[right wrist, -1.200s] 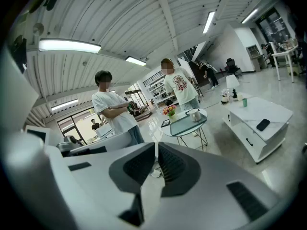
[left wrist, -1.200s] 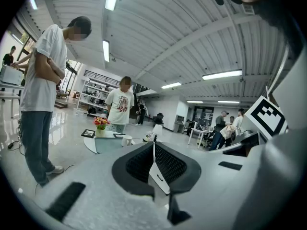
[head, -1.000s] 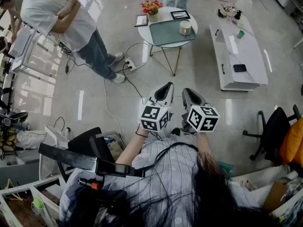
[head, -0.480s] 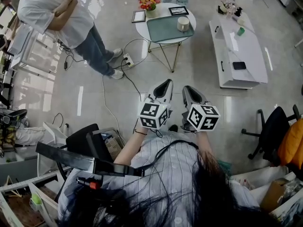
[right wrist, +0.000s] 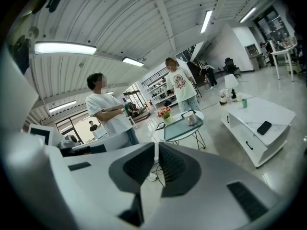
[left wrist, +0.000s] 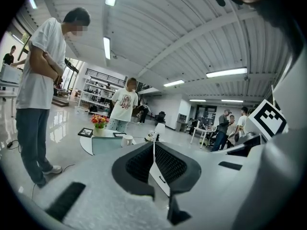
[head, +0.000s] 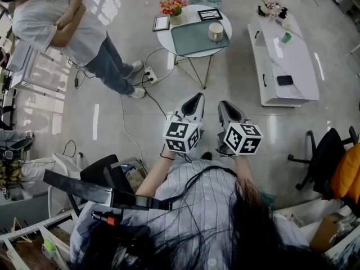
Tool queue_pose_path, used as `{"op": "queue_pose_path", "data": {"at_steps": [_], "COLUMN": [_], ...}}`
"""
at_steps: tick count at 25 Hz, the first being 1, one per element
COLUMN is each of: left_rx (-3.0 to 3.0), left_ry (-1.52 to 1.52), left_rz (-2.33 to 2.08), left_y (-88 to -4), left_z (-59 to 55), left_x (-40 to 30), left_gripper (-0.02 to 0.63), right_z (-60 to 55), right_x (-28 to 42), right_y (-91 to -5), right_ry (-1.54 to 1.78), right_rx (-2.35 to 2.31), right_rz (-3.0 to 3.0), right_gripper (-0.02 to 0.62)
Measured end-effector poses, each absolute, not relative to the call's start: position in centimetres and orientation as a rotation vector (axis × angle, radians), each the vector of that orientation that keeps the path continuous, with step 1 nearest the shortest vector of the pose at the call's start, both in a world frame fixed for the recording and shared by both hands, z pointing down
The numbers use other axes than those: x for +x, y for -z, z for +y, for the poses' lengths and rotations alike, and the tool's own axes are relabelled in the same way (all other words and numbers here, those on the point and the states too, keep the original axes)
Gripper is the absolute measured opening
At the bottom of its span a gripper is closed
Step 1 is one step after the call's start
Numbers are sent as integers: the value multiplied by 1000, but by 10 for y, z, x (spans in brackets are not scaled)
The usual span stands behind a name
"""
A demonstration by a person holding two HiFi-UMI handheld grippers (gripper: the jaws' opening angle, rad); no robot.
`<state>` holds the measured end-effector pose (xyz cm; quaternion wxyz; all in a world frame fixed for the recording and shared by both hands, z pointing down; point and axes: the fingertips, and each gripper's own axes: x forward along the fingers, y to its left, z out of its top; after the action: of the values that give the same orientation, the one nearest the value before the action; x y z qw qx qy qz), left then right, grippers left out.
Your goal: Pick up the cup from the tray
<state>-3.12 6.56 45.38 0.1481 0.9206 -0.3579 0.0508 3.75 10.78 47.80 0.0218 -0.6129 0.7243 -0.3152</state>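
The white cup (head: 216, 31) stands on the right end of a grey-green tray (head: 194, 38) on a round white table (head: 169, 38), far ahead of me across the floor. Both grippers are held side by side in front of my chest, well short of the table. My left gripper (head: 194, 99) is shut with nothing in it; its own view shows the cup (left wrist: 127, 140) and tray (left wrist: 106, 145) small beyond the closed jaw tips (left wrist: 153, 145). My right gripper (head: 224, 104) is also shut and empty, with the cup (right wrist: 191, 119) and tray (right wrist: 180, 127) in the distance.
A vase of flowers (head: 172, 5) and two picture frames share the round table. A person in a white T-shirt (head: 62, 21) stands left of it. A power strip with cables (head: 151, 75) lies on the floor. A low white table (head: 284, 61) stands right, an office chair (head: 323, 156) nearer.
The round table and the standing person have slid slightly left in the head view. Both grippers stay shut and hold almost the same place.
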Motion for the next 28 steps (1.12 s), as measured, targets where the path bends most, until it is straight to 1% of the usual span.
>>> {"op": "queue_pose_path", "data": {"at_steps": [9,18,28], "left_rx": [2647,2632,2625], "left_ry": [-166,-169,-193], "left_rz": [-967,-929,-855], "left_y": [-458,-459,-471], "left_z": [-23,-117,-168], "left_x": [-13,-19,-10], "left_gripper": [15,15,15], "right_z": [24,-57,-96], "right_x": [51,50,62], "right_y": [-489,-506,-510], "right_ry": [1024,1092,1076], "right_rx": [-1962,-2025,-2099], "right_rz": [2204,2127,2040], "right_gripper": [44,44,44]}}
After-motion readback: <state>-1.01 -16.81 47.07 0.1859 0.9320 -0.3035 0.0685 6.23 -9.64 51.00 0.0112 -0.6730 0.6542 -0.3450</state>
